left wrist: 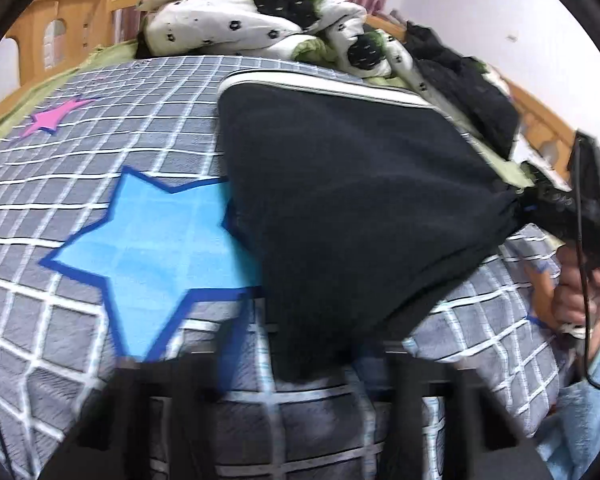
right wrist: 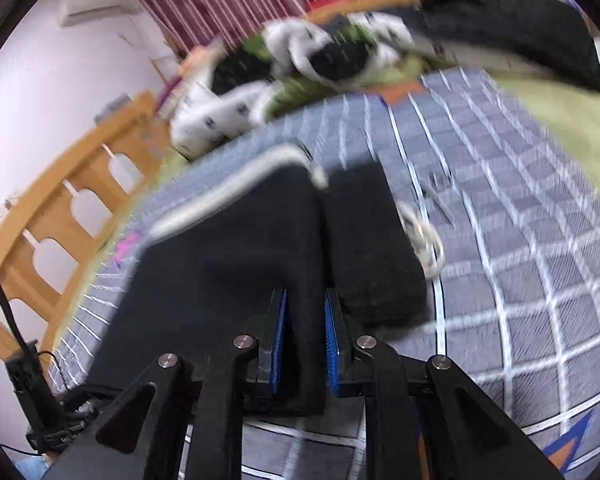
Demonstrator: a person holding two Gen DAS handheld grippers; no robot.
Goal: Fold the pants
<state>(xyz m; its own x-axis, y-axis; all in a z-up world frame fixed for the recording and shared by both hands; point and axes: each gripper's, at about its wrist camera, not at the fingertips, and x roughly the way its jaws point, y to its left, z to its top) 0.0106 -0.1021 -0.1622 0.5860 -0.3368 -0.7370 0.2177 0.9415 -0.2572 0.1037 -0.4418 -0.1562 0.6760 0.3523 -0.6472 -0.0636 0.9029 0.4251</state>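
Black pants (left wrist: 340,184) with a white-striped edge (left wrist: 320,84) lie on a grey checked bed sheet (left wrist: 100,152). Their near part is lifted and stretched between both grippers. In the left wrist view the cloth runs down between my left gripper's (left wrist: 312,368) blurred fingers, which look shut on it. My right gripper (left wrist: 540,204) pinches a bunched corner at the right, held by a person's hand (left wrist: 572,300). The right wrist view shows my right gripper (right wrist: 306,320) with its blue pads (right wrist: 281,320) pressed on a fold of the pants (right wrist: 228,248). A white drawstring (right wrist: 424,240) lies beside them.
A white quilt with black flowers (left wrist: 260,16) is heaped at the head of the bed, with a pile of black clothing (left wrist: 468,92) next to it. A wooden bed rail (right wrist: 60,220) runs along one side. A blue star (left wrist: 148,240) is printed on the sheet.
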